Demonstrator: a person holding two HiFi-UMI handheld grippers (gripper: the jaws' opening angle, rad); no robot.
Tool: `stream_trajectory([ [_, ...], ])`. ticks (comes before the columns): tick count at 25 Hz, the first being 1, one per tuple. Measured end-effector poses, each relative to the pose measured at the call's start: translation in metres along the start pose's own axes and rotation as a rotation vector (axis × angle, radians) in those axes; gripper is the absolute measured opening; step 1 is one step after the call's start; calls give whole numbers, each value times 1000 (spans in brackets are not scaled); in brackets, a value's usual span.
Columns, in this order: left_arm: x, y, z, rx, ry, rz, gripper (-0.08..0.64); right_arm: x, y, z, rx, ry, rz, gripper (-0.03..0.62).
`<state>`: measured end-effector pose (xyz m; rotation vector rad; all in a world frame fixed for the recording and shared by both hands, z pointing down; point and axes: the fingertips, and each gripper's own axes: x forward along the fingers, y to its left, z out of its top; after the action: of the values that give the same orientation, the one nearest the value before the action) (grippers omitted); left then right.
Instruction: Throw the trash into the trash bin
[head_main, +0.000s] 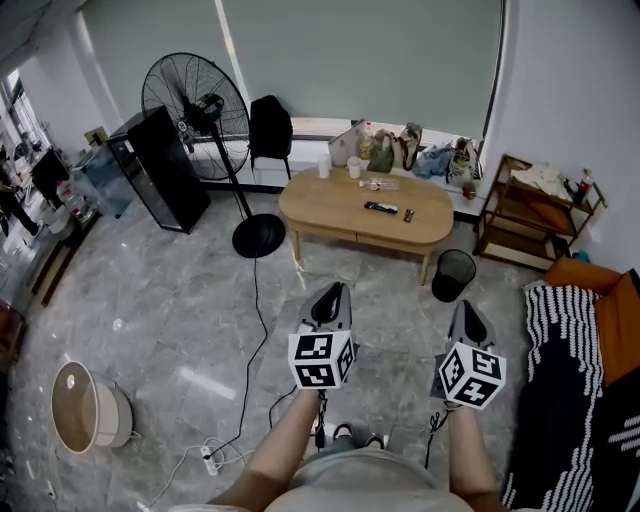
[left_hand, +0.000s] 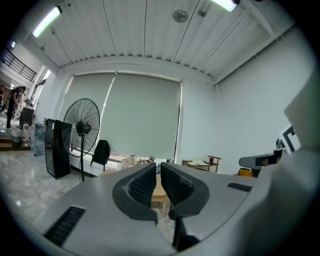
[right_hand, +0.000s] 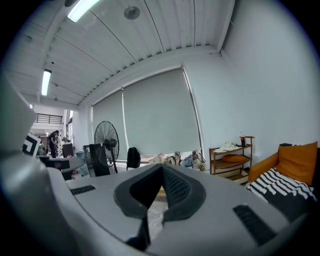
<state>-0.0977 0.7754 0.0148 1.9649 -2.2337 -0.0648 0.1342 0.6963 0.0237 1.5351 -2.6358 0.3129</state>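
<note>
- Between the jaws of the left gripper (left_hand: 156, 171) nothing is held; they are clenched together, and the right gripper (right_hand: 161, 169) is likewise clenched on nothing. If the jaws are not parted before the table is reached, the trash would be shoved along rather than grasped.
- Trash is judged to be the crumpled clear piece (head_main: 378, 184) lying on the table (head_main: 320, 207), at twelve o'clock from both grippers and well apart from them. What counts as trash cannot be settled from this far off; the dark remote-like thing (head_main: 380, 207) just at six o'clock of it, or the cups (head_main: 324, 168) at ten o'clock of it, could be picked up by mistake.
- At one o'clock from the right gripper the trash bin (head_main: 453, 274) is seen on the floor, beside the table leg. Its mouth looks narrow, so a light piece let go too early or off to one side could be dropped on the floor; the bin looks light, and could be tipped if knocked.
- At nine o'clock of the left gripper a cable (head_main: 251, 340) is laid across the floor from the fan (head_main: 195, 115) at eleven o'clock; it could be snagged by a foot on the walk forward, and the fan pulled.
</note>
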Motion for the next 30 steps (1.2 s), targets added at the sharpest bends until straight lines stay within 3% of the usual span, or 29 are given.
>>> stream_trajectory([
  [3,1,1,2,2,-1,-5,95,-1,1,0,3,3,-2,6],
  [7,-1,3,0,2,-2,-13,106,-7,5,2,17,2,3,6],
  [16,10,20,5,-15,-21,-55,242,7,18,7,22,-10,-16,6],
  [30,51,78,-2,-14,27,-59,250,44,31,-5,35,22,-80,6],
])
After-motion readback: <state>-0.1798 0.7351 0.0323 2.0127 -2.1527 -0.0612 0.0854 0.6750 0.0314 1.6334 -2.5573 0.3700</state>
